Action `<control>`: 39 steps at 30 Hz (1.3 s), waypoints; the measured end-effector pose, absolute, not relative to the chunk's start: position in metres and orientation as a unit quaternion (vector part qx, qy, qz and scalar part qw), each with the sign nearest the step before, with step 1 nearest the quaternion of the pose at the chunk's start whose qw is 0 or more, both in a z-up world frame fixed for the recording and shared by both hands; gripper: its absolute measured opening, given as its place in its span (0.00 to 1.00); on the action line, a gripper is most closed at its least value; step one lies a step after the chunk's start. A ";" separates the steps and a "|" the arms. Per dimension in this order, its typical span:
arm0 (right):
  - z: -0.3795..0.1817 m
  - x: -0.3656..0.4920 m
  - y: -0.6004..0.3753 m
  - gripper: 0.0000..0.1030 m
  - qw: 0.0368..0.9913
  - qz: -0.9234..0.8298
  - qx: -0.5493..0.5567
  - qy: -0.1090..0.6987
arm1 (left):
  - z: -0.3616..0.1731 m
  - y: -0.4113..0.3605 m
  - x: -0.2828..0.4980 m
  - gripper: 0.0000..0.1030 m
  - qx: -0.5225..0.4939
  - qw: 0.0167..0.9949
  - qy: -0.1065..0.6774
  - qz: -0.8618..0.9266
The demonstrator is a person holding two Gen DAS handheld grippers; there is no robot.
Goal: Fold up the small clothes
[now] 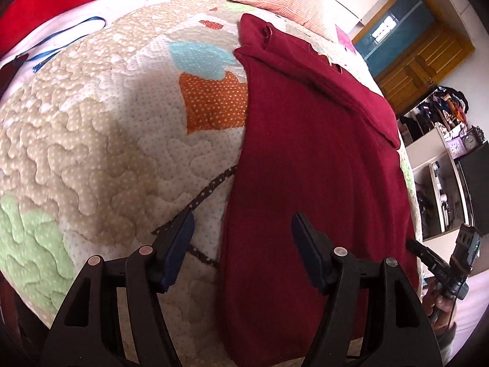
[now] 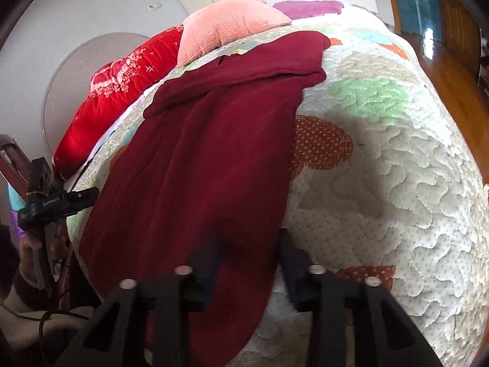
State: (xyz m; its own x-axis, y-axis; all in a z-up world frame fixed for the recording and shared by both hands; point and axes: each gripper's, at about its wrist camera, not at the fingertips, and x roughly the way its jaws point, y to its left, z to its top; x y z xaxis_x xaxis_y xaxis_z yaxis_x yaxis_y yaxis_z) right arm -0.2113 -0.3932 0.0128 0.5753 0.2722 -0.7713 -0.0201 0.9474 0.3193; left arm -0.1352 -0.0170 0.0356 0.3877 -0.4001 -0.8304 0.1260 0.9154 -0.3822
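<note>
— Where is the cloth?

— The maroon garment (image 1: 305, 137) lies flat on the patchwork quilt (image 1: 91, 122) as one long strip. It runs away from me towards the peach pillow (image 2: 226, 27). At its far end a second layer of the same cloth is folded across it.

— And your left tool?

— My left gripper (image 1: 242, 218) hangs over the near part of the strip with its jaws wide apart and nothing pinched. One finger is above the bare quilt, by a brown dotted band (image 1: 211, 186) sewn into it. The other finger is above the maroon cloth, so the garment's edge on that side passes between them.

— The right one?

— My right gripper (image 2: 247, 238) is at the opposite long edge. Its fingers look parted, with one over the cloth and one about at the line where cloth meets quilt. Both are smeared in my right wrist view, so I cannot tell whether a pad touches the fabric. I see no fold pinched between them.

— What else is on the bed?

— A red blanket (image 2: 122, 85) with white stitching is bunched along the far side, next to the pillow. A blue cord (image 1: 70, 36) lies on white bedding well away from the garment. Beyond the bed there is a wooden floor (image 2: 452, 91).
</note>
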 end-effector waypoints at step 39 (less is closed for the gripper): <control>-0.014 -0.266 -0.396 0.55 0.821 0.234 0.289 0.434 | 0.024 -0.029 -0.206 0.77 -0.086 0.809 0.556 -0.167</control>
